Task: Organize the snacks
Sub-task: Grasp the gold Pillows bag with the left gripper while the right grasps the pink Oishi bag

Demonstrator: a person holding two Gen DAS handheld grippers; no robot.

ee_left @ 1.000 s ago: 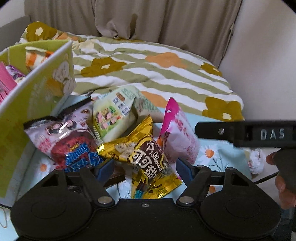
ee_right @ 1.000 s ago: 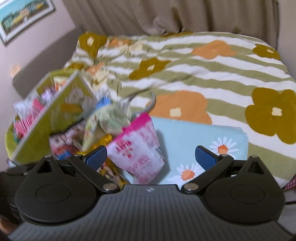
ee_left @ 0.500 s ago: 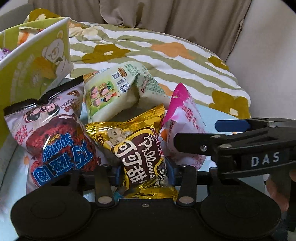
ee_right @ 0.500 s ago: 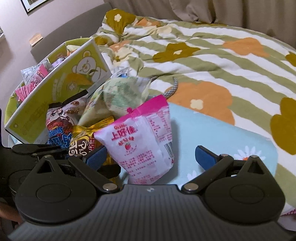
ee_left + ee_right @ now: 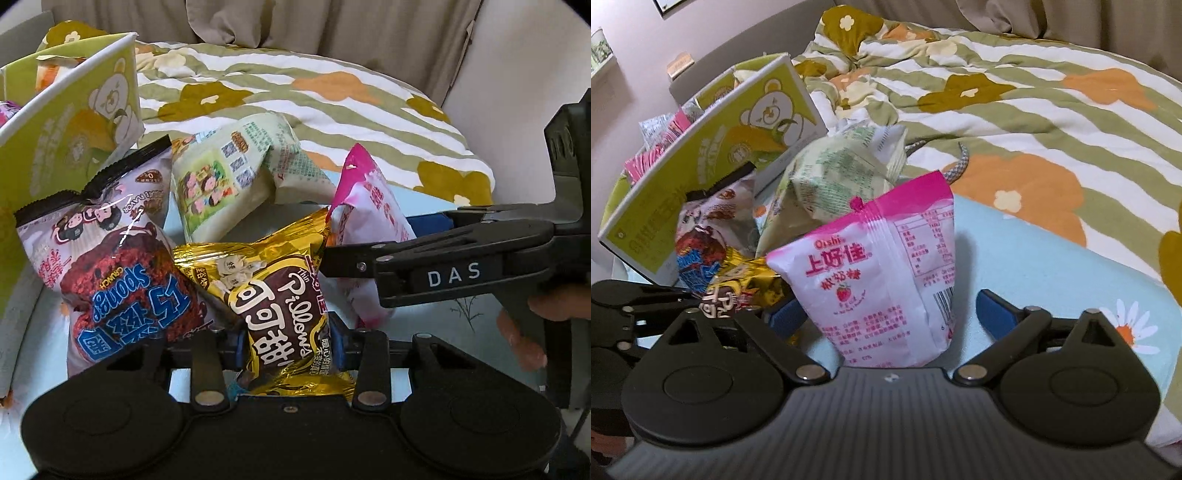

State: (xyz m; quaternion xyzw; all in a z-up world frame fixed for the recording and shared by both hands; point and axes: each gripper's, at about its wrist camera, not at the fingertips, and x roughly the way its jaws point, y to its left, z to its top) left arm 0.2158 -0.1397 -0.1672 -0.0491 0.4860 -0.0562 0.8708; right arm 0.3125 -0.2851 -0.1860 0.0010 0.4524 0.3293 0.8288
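My left gripper [image 5: 288,347] is shut on a gold and brown Pillows snack bag [image 5: 273,295], pinching its lower part. My right gripper [image 5: 892,314] is open, its blue pads on either side of a pink and white strawberry snack bag [image 5: 882,273], which also shows in the left wrist view [image 5: 369,221]. A purple sponge-cake bag [image 5: 110,258] and a pale green bag [image 5: 229,177] lie behind. A green bear-print box [image 5: 70,136] with several snacks inside stands at the left.
The snacks lie on a light blue daisy-print pillow [image 5: 1052,266]. Behind it is a bed with a green striped flower quilt [image 5: 1015,110]. A wall [image 5: 524,92] is at the right and curtains are at the back.
My left gripper closed on the gold Pillows bag. My right gripper moved in until the pink bag stands between its open pads.
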